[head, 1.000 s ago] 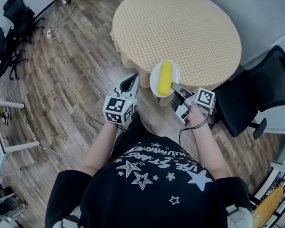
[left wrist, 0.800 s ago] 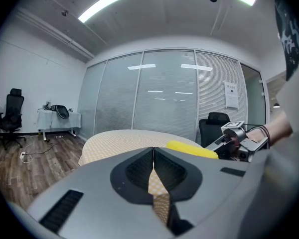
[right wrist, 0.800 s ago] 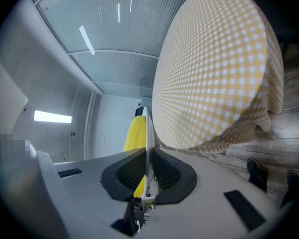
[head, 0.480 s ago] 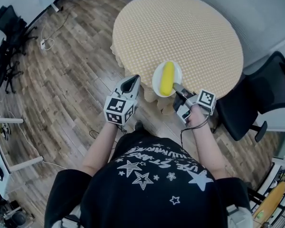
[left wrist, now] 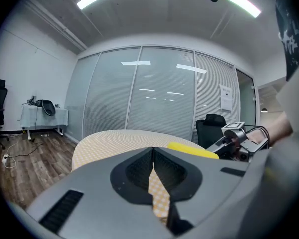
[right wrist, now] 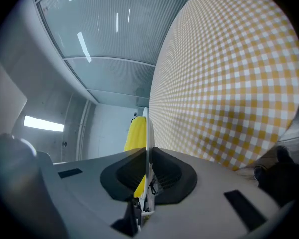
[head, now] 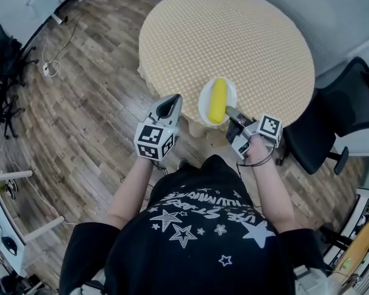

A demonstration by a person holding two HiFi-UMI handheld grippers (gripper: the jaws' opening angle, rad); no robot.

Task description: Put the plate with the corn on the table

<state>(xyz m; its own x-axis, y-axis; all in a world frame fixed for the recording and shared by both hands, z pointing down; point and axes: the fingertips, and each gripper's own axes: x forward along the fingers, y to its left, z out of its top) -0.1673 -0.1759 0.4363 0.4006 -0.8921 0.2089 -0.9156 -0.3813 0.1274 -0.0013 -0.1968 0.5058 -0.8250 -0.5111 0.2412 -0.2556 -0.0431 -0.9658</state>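
A white plate (head: 204, 104) carries a yellow corn cob (head: 218, 99). My right gripper (head: 230, 112) is shut on the plate's near rim and holds it over the near edge of the round table (head: 234, 35) with its yellow checked cloth. In the right gripper view the plate (right wrist: 146, 133) shows edge-on between the jaws, the corn (right wrist: 136, 133) to its left and the table cloth (right wrist: 229, 78) to its right. My left gripper (head: 167, 107) hangs shut and empty beside the table's edge, left of the plate. The left gripper view shows the corn (left wrist: 192, 150) and the table (left wrist: 114, 138) beyond its closed jaws.
A black office chair (head: 344, 115) stands close to the table on the right. Wooden floor (head: 80, 103) lies to the left, with black chairs (head: 3, 72) and a cable at far left. A glass partition (left wrist: 139, 93) stands beyond the table.
The right gripper has carried the plate with the corn a little farther over the table's near edge. The left gripper has kept its place beside it.
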